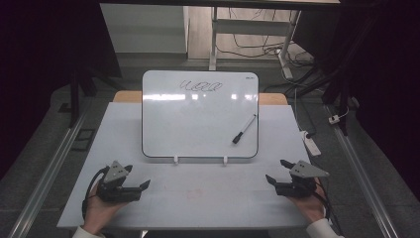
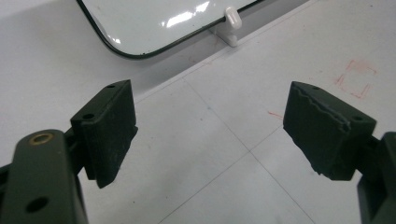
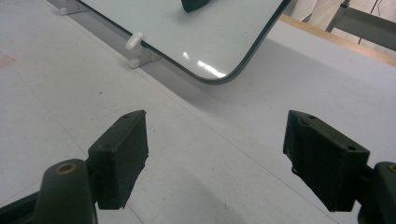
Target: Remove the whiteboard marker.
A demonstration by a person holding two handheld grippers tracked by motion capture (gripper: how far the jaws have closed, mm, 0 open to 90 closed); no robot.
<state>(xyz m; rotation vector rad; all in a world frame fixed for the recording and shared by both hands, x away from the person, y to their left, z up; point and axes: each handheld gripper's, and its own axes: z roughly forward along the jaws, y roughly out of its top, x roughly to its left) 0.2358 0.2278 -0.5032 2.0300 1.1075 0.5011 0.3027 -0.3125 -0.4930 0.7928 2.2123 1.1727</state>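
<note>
Marker [image 1: 244, 130] work has not begun, by the look of it: both the left gripper [image 1: 138, 177] and right gripper [image 1: 277, 171] rest near the table's [image 1: 198, 198] front edge, fingers spread wide and empty. Farther back, the marker lies capped on the whiteboard [image 1: 198, 124], below a scribble [image 1: 200, 86] that is not yet wiped.

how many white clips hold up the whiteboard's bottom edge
2. One white clip sits under the whiteboard toward its lower left, the other white clip toward its lower right. Any supports behind the board would be hidden.
</note>
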